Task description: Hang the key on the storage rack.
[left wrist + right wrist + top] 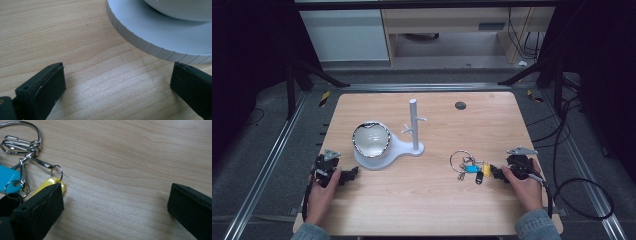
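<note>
Right hand-held gripper [115, 207] agape beside key bunch [469, 167] (not touching).

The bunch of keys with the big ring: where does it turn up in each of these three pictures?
High view: the bunch of keys lies right of centre, just left of the right gripper.
Right gripper view: the keys fill the upper left, the yellow tag beside one jaw.
Left gripper view: not in it.
Shared landmark: the wooden table.

Wooden table [422, 200] on grey floor [252, 165]; pale cabinet [344, 32] behind.
</note>
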Tool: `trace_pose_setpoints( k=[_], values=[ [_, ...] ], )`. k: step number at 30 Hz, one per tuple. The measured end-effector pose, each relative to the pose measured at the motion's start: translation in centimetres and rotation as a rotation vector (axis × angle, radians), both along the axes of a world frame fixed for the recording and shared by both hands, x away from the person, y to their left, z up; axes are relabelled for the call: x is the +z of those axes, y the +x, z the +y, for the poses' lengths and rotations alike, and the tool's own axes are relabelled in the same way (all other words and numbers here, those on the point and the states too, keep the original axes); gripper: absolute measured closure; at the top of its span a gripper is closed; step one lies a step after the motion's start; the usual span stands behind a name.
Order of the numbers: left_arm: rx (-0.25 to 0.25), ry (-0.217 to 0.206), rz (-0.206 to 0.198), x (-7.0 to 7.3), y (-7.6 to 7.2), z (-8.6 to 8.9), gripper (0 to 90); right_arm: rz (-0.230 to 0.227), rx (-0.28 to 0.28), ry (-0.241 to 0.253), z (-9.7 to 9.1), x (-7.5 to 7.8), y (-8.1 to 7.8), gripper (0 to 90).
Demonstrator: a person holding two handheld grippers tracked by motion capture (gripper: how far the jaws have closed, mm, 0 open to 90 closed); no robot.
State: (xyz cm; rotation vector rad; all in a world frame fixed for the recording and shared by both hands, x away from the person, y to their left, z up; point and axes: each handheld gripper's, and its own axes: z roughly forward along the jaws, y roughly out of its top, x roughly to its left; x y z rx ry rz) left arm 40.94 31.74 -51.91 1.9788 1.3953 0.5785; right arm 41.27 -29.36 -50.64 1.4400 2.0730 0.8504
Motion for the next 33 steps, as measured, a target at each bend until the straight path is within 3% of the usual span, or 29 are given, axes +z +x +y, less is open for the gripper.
trace_pose_setpoints(
  k=[4,8,14,18,23,29,33],
  values=[
    [0.007,0.000,0.000,0.0,0.0,0.0,0.0,0.001,0.011,0.003,0.0,0.0,-0.1,1.8],
    [0.009,0.000,0.000,0.0,0.1,0.0,0.0,0.016,0.087,-0.004,0.0,0.7,-0.4,19.4],
    [0.015,0.000,-0.001,0.0,0.0,-0.1,0.0,0.088,0.247,-0.125,1.4,2.9,0.0,29.4],
    [0.017,0.000,0.000,0.0,0.0,-0.1,0.0,0.119,0.367,-0.205,2.5,5.1,1.2,38.7],
    [0.018,0.000,0.000,0.0,0.0,-0.1,0.0,0.173,0.482,-0.302,4.0,6.6,2.9,53.4],
    [0.018,0.000,0.000,0.0,0.0,-0.1,0.0,0.240,0.602,-0.354,5.9,7.4,4.6,73.0],
    [0.018,0.000,0.000,0.0,0.0,-0.1,0.0,0.275,0.647,-0.383,6.7,7.3,5.3,80.7]
  ],
)
